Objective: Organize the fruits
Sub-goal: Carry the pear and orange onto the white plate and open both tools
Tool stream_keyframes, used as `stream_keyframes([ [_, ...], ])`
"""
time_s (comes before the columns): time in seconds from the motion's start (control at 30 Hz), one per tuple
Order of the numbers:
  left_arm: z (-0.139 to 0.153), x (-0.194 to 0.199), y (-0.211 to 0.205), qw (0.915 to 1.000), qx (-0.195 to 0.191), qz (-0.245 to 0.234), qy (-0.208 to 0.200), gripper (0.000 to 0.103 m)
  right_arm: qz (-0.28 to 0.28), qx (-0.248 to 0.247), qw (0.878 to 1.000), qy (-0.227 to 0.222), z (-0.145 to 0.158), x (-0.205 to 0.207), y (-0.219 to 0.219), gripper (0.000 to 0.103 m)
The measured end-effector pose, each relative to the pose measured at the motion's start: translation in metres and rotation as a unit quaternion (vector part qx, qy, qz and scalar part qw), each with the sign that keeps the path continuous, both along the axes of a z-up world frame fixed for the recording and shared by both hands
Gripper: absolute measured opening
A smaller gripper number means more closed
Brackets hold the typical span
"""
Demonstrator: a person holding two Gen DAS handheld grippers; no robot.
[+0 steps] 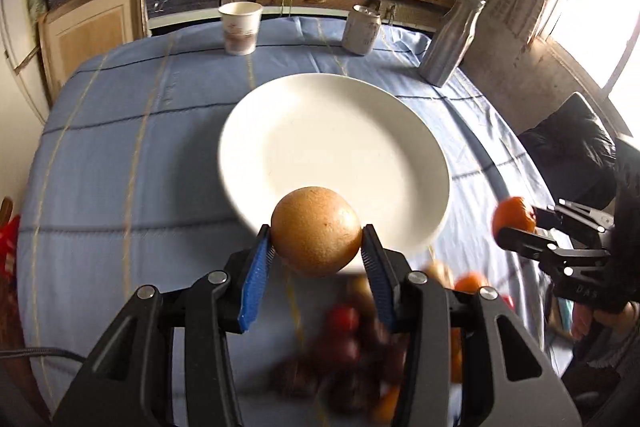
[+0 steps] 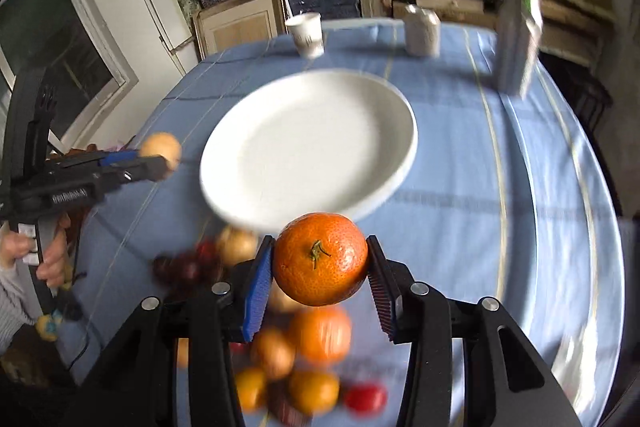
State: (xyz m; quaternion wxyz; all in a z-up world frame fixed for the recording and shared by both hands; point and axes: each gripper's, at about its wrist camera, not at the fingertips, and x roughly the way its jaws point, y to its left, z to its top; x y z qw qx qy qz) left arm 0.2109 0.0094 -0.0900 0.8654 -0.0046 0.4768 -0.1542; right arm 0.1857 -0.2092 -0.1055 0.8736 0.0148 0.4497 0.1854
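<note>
My left tongs (image 1: pixel 317 239) are clamped on a round brown fruit (image 1: pixel 316 230), my right tongs (image 2: pixel 320 259) on an orange (image 2: pixel 320 259). Both fruits hang above the near rim of the white plate (image 1: pixel 336 131). More fruit (image 2: pixel 304 367) lies blurred on the blue cloth (image 1: pixel 120 147) beneath. A paper cup (image 1: pixel 240 27) stands far off.

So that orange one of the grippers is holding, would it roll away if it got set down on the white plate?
Probably a little. The orange looks round and firm, so it could roll on the smooth white plate, though the plate's raised rim would likely stop it. Its dimpled skin seems to give the right gripper decent hold, so slipping looks unlikely.
</note>
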Motion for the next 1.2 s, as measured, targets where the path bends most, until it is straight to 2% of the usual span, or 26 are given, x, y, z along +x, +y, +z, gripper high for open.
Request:
stream_keyframes([
  [0.13,-0.021,0.035,-0.017,0.9997,0.014,0.007,0.02,0.044,-0.001,-0.018,1.0,0.015,-0.013,0.05,0.01,0.046],
  [0.3,-0.045,0.059,-0.016,0.9986,0.021,0.021,0.043,0.044,0.006,-0.036,0.999,0.028,-0.033,0.089,0.014,0.046],
  [0.57,-0.071,0.089,-0.005,0.997,0.026,0.039,0.061,0.045,0.006,-0.041,0.999,0.032,-0.054,0.118,0.018,0.046],
  [0.6,-0.071,0.09,-0.004,0.997,0.025,0.041,0.06,0.045,0.005,-0.038,0.999,0.033,-0.054,0.118,0.018,0.048],
  [0.63,-0.072,0.091,-0.003,0.997,0.022,0.043,0.06,0.046,0.003,-0.03,0.999,0.034,-0.053,0.118,0.017,0.055],
  [0.7,-0.071,0.09,-0.001,0.997,0.014,0.048,0.059,0.05,-0.006,-0.021,1.0,0.02,-0.045,0.113,0.013,0.058],
  [0.77,-0.061,0.085,0.001,0.9973,0.01,0.056,0.047,0.062,-0.008,-0.016,1.0,0.011,-0.036,0.107,0.009,0.059],
  [0.83,-0.048,0.077,0.005,0.9973,0.011,0.066,0.031,0.068,-0.013,-0.012,1.0,-0.001,-0.02,0.098,0.004,0.059],
  [0.9,-0.034,0.066,0.011,0.997,0.01,0.073,0.023,0.068,-0.019,0.004,1.0,-0.016,-0.001,0.083,-0.005,0.059],
  [1.03,-0.014,0.022,0.032,0.996,0.014,0.088,0.011,0.071,-0.032,0.029,0.998,-0.05,0.026,0.036,-0.027,0.07],
  [1.1,-0.014,-0.01,0.043,0.9951,0.023,0.096,0.014,0.073,-0.037,0.039,0.997,-0.05,0.026,0.008,-0.039,0.071],
  [1.2,-0.025,-0.05,0.052,0.9939,0.033,0.1,0.033,0.074,-0.055,0.057,0.997,-0.022,0.012,-0.036,-0.062,0.071],
])
